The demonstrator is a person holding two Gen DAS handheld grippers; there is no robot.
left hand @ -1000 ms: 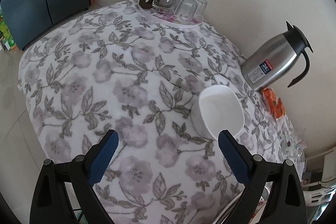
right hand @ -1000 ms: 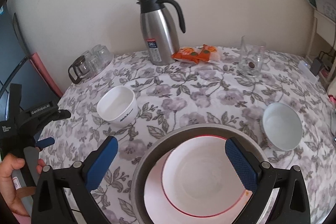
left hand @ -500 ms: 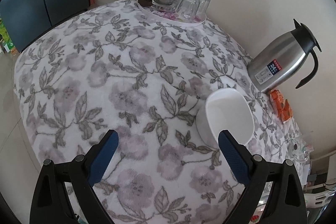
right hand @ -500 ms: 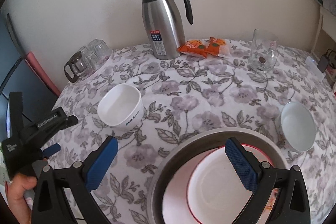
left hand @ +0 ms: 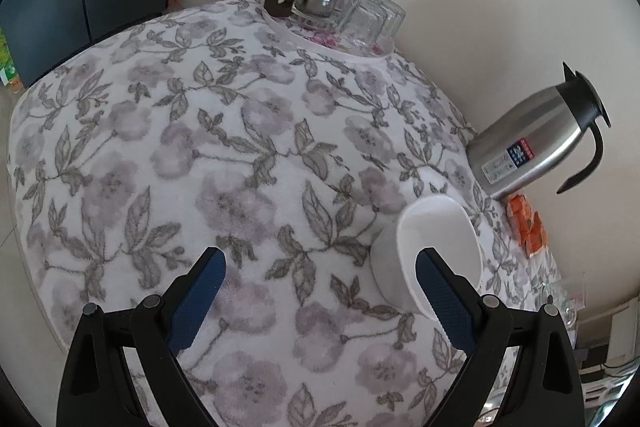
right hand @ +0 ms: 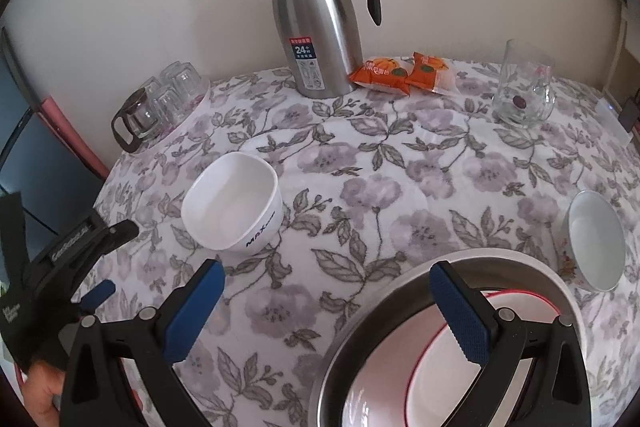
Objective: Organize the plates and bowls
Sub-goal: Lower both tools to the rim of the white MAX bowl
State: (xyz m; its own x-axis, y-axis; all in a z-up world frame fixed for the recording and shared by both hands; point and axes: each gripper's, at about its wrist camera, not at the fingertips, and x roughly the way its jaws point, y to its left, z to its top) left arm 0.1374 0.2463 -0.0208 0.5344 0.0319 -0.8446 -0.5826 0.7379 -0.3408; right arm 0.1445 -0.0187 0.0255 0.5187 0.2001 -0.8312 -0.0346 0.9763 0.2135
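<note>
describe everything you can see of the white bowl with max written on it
The white bowl is a deep, rounded-square bowl that looks like glossy ceramic or melamine, with dark "MAX" lettering on its outer wall. It stands upright and empty on the floral tablecloth, in front of the steel thermos and right of the tray of glasses. Nothing touches it but the cloth. The left claw is open beside it, one finger overlapping its rim in the left wrist view; contact cannot be told.

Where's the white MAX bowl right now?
In the right wrist view the white MAX bowl sits left of centre on the floral tablecloth, in front of the steel thermos, just ahead of the left tool.
</note>
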